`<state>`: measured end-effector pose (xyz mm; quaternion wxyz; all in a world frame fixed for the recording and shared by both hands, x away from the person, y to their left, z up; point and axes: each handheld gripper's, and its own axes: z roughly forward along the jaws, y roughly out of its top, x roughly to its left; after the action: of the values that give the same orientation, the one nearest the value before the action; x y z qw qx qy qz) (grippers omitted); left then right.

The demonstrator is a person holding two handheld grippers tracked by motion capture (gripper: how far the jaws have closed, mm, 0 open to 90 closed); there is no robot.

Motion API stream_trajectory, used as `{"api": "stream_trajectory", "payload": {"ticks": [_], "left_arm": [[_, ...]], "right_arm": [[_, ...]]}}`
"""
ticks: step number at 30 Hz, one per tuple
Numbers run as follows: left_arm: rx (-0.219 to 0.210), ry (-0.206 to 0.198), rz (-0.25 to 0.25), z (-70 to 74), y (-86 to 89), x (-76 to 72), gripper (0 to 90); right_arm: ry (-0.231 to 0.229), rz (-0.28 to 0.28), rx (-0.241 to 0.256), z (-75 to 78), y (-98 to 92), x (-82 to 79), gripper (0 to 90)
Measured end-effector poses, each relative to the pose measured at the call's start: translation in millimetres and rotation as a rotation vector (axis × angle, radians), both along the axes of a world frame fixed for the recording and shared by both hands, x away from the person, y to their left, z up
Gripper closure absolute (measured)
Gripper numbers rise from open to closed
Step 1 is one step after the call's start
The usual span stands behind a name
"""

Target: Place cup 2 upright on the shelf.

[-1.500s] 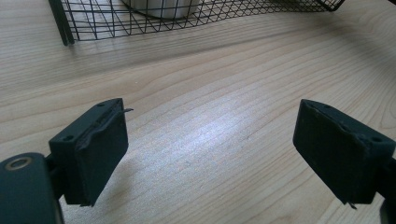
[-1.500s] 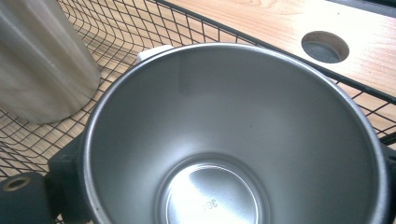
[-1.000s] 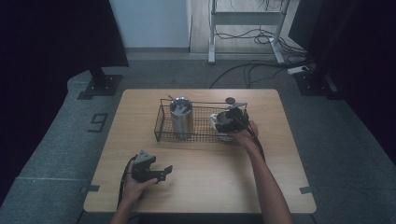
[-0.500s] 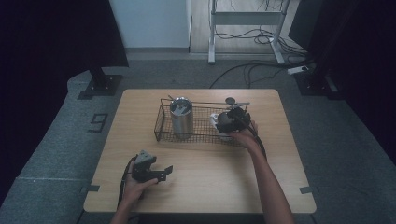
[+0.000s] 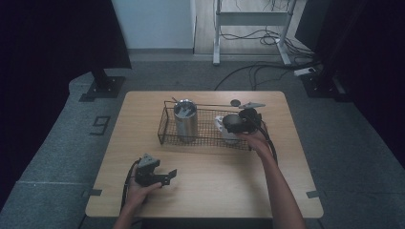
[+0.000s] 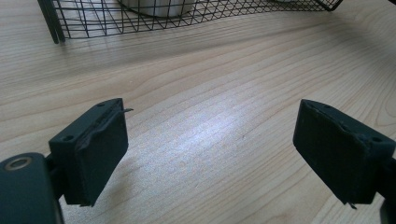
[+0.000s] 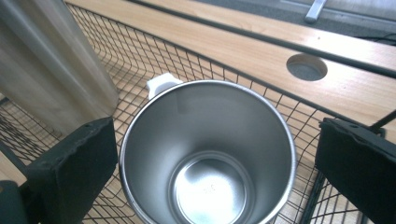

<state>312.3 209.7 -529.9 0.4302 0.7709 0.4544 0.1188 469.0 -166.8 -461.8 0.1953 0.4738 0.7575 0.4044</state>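
A black wire basket (image 5: 165,126) stands at the middle of the wooden table (image 5: 215,191). A tall steel canister (image 5: 185,119) stands upright in its left part. At the basket's right end sits a steel cup (image 5: 224,132) with a white handle. My right gripper (image 5: 239,122) hovers over it. In the right gripper view the cup (image 7: 210,163) opens upward between the jaws, which stand wide apart on either side of it, and my right gripper (image 7: 212,170) is open. My left gripper (image 5: 168,178) rests open near the front left, with bare wood between its jaws in the left gripper view (image 6: 210,154).
A round hole (image 5: 235,102) in the tabletop lies just behind the basket. The canister (image 7: 51,70) rises close to the cup's left in the right gripper view. The basket's front wall (image 6: 93,23) runs ahead of my left gripper. Cables trail off both grippers.
Hardly anything: the right hand has edged slightly at the basket's right end, still over the cup. The left gripper has stayed put.
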Motion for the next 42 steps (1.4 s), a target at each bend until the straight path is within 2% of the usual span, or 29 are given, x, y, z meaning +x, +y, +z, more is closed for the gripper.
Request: {"api": "stream_trajectory", "payload": {"ticks": [7, 21, 26, 27, 30, 42], "left_arm": [[-0.001, -0.002, 0.005, 0.5, 0.7, 0.0, 10.4], [-0.004, 0.000, 0.009, 1.0, 1.3, -0.1, 10.4], [-0.013, -0.003, 0.002, 3.1, 0.6, -0.6, 10.5], [-0.008, -0.005, 0.002, 3.2, 0.2, -0.8, 10.4], [-0.008, -0.004, 0.004, 3.1, 0.3, -0.6, 10.5], [-0.008, -0.002, 0.007, 2.7, 0.9, -0.2, 10.4]], "right_arm": [[-0.038, -0.006, 0.033, 4.3, -5.5, -8.7, 0.0], [-0.077, 0.007, 0.044, 8.9, -11.6, -29.5, 1.4], [-0.084, 0.008, 0.043, 11.2, -15.6, -41.6, 3.2], [-0.101, 0.013, 0.056, 12.2, -18.4, -48.1, 4.5], [-0.107, 0.015, 0.061, 12.0, -21.5, -54.2, 5.0], [-0.116, 0.020, 0.086, -0.3, -35.8, -86.8, 6.9]]}}
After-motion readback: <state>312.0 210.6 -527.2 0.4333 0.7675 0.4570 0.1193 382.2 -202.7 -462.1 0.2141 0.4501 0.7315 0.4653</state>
